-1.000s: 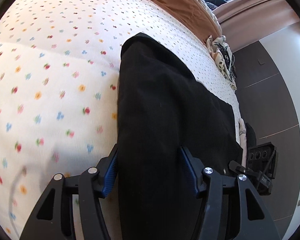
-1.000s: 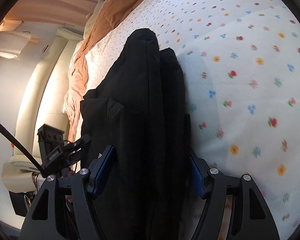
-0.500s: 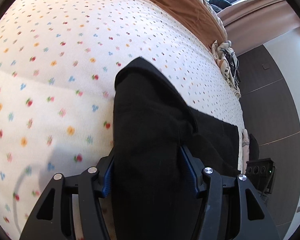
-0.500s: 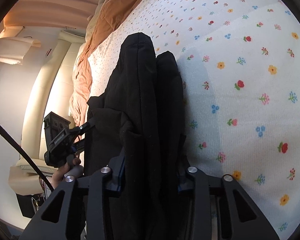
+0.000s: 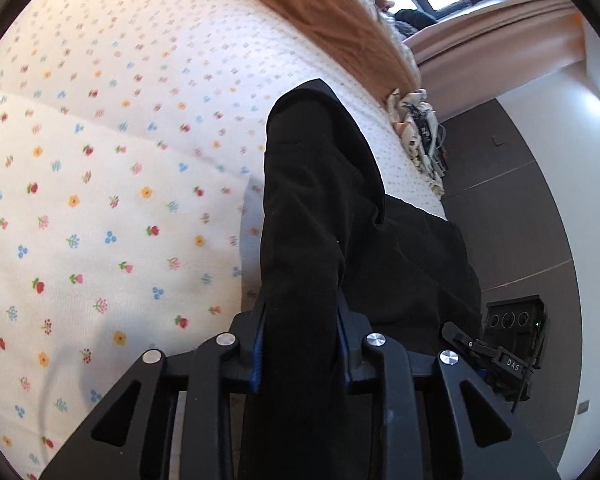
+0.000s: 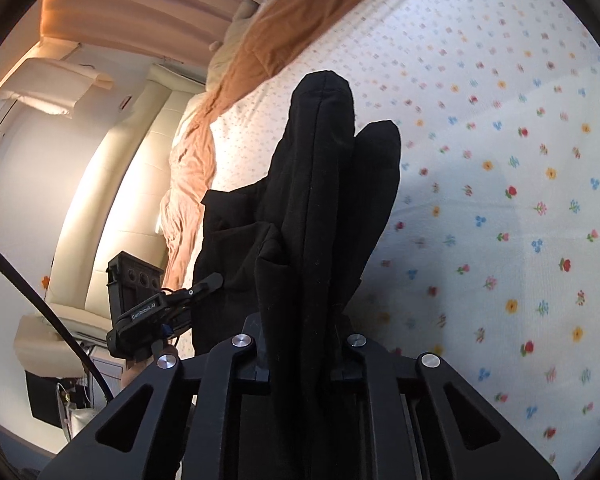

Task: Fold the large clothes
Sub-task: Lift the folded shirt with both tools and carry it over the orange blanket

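A large black garment (image 5: 324, 208) lies bunched on a bed with a white flower-print sheet (image 5: 100, 200). My left gripper (image 5: 302, 344) is closing, its blue pads pressed on a thick fold of the black cloth, which rises off the sheet. In the right wrist view the same black garment (image 6: 320, 184) stands up in two rounded folds. My right gripper (image 6: 302, 344) is closing too, pinching the cloth between its fingers. The other gripper (image 6: 140, 300) shows at the left of that view, beside the garment's edge.
An orange-brown blanket (image 5: 332, 16) lies along the far side of the bed, also seen as the blanket (image 6: 300, 28). A patterned cloth heap (image 5: 416, 128) sits at the bed's edge. Dark floor (image 5: 520, 208) lies right of the bed. A cream headboard (image 6: 112, 200) stands left.
Both grippers went from wide around the flat black cloth to pinched on it. The cloth has lifted and bunched into upright folds, and both views have risen a little.
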A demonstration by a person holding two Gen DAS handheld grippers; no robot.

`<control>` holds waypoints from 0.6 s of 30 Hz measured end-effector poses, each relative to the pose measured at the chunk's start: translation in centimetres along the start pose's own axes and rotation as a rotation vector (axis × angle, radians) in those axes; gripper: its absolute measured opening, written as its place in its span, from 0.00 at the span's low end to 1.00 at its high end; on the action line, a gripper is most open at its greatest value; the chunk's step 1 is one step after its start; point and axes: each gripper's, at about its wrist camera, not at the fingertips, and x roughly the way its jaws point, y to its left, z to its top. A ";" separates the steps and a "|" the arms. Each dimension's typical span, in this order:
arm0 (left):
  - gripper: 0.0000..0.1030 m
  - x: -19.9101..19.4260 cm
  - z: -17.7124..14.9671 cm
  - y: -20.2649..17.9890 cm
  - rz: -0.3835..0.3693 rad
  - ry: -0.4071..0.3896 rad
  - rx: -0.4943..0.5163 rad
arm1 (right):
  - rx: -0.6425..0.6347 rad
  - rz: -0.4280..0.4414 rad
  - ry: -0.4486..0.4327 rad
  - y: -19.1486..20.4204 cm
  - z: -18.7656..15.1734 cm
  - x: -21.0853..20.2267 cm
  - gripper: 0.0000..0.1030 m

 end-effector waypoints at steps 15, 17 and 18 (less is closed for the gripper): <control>0.26 -15.1 1.0 -2.2 -0.089 -0.248 0.061 | -0.241 0.102 -0.086 14.0 -2.7 -1.4 0.11; 0.26 -17.5 1.1 -1.5 -0.086 -0.284 0.057 | -0.273 0.117 -0.078 16.1 -3.1 -0.2 0.11; 0.26 -18.9 1.2 -1.0 -0.083 -0.303 0.054 | -0.292 0.125 -0.073 17.4 -3.3 0.6 0.11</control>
